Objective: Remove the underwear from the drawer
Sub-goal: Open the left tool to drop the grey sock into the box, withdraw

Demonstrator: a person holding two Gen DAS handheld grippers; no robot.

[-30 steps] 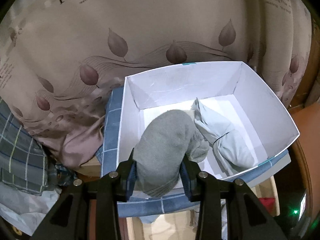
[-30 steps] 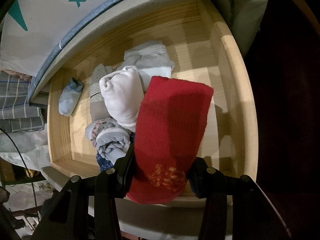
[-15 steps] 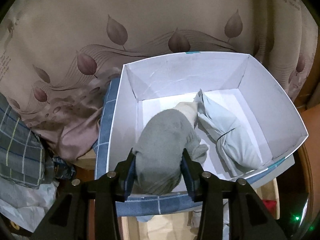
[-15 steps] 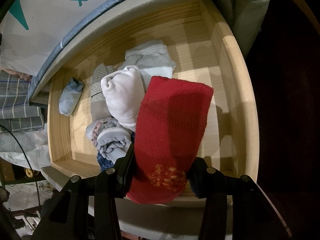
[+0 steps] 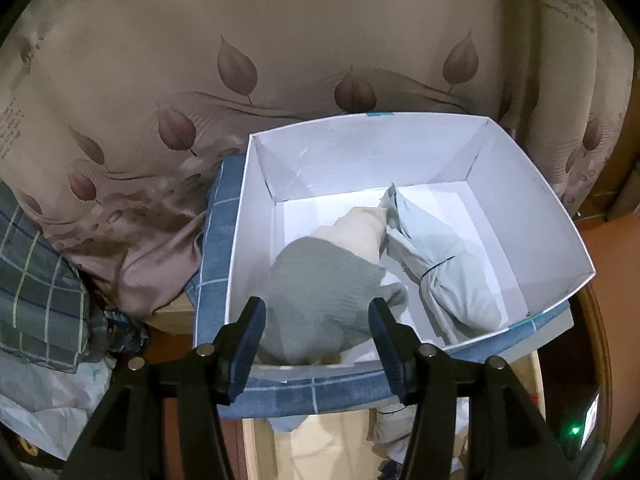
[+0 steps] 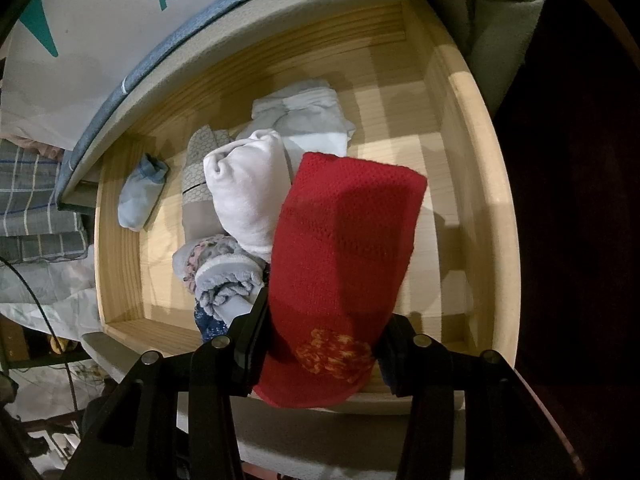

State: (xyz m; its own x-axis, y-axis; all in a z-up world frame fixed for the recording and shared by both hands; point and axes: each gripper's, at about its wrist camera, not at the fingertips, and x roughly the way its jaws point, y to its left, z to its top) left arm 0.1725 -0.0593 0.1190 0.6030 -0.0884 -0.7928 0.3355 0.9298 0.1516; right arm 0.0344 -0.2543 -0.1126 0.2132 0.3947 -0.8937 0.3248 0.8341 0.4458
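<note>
Red knit roll [image 6: 344, 256] hides our clamped right hand-held gripper [image 6: 318, 340]; left hand-held gripper [image 5: 318, 336] opening around grey bundle [image 5: 320, 296], three bundles in white box [image 5: 532, 216].

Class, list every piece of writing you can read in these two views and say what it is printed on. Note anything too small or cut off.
"XIN…" in teal capitals, cut off by the frame, on the white box above the drawer.
Smaller teal line beneath it: cut off, unreadable.
"R…" large letter, rest cut off, on the leaf-print curtain.
Small lines beside it and at the curtain's edges: too blurred to read reliably.
</note>
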